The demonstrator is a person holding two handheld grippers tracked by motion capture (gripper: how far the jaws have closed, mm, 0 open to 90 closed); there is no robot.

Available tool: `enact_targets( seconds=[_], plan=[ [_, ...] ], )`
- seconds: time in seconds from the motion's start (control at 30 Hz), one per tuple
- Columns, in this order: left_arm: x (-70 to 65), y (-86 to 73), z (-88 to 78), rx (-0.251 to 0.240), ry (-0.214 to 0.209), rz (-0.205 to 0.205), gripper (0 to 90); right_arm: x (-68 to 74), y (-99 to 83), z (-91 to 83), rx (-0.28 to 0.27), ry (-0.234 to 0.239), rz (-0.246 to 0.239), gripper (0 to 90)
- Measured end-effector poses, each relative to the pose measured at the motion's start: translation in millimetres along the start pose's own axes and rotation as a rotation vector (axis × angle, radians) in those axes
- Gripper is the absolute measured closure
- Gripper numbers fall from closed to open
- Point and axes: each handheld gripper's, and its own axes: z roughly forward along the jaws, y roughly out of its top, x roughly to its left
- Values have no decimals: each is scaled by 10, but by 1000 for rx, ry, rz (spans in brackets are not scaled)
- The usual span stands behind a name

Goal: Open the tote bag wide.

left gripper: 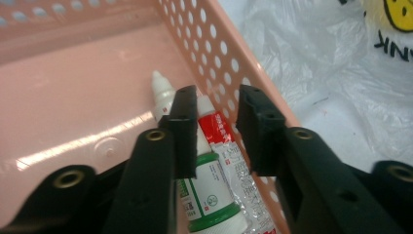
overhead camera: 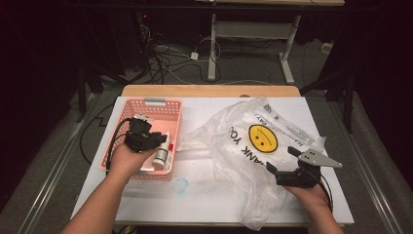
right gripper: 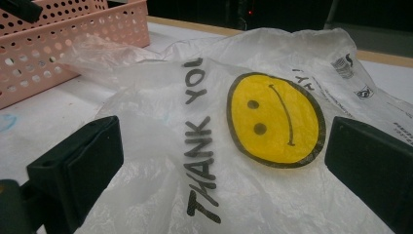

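A pink perforated basket stands at the table's left. My left gripper reaches into its right side. In the left gripper view a red-and-white tube lies between the jaws of the left gripper, along the basket wall. The jaws stand narrow around it, with a sliver of pink still showing beside the right pad. A white bottle with a green label lies partly under the left jaw. My right gripper is wide open over a clear plastic bag with a yellow smiley. Nothing is between its jaws.
The bag spreads over the table's right half and hangs past the front edge. A blue mark is on the white table top. Cables and desk legs lie on the floor beyond the table's far edge.
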Motion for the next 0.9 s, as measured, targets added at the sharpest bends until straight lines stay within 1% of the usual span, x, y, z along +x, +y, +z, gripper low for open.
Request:
enact_targets(
  seconds=[0.07, 0.1, 0.13, 0.17, 0.27, 0.33, 0.4, 0.43, 0.47, 0.57, 0.63, 0.67, 0.77, 0.9],
  plan=[
    [-9, 15, 48, 50, 15, 11, 798, -3, -2, -3, 1, -3, 4, 12],
    [-16, 17, 68, 75, 19, 19, 825, -5, -4, -5, 1, -3, 4, 14],
    [-24, 14, 88, 99, 14, 32, 862, -6, -5, -8, 1, -3, 4, 16],
    [-33, 12, 104, 116, 7, 41, 876, -7, -6, -10, 3, -4, 4, 17],
    [-66, 6, 137, 151, -10, 58, 877, -14, -10, -9, 7, -4, 8, 22],
    [-94, 10, 164, 171, -5, 78, 877, -16, -12, -2, 8, -4, 10, 23],
    [-110, 25, 196, 183, -2, 83, 877, -13, -13, 5, 10, -2, 8, 25],
    [-115, 34, 216, 194, -4, 85, 877, -4, -14, 4, 14, -3, 13, 27],
    [-121, 42, 241, 208, -5, 87, 877, -3, -14, 7, 13, -1, 9, 27],
    [-151, 65, 324, 266, 19, 96, 876, 5, -13, 5, 13, -3, 8, 29],
    [-167, 82, 349, 285, 29, 110, 877, 2, -13, 0, 12, -2, 8, 30],
    [-168, 87, 359, 295, 26, 114, 876, -2, -13, -5, 12, -3, 9, 32],
    [-157, 96, 399, 332, 35, 116, 876, -8, -16, -1, 14, -2, 10, 33],
    [-132, 115, 443, 369, 51, 102, 875, 2, -16, 4, 16, 0, 9, 35]
  ],
)
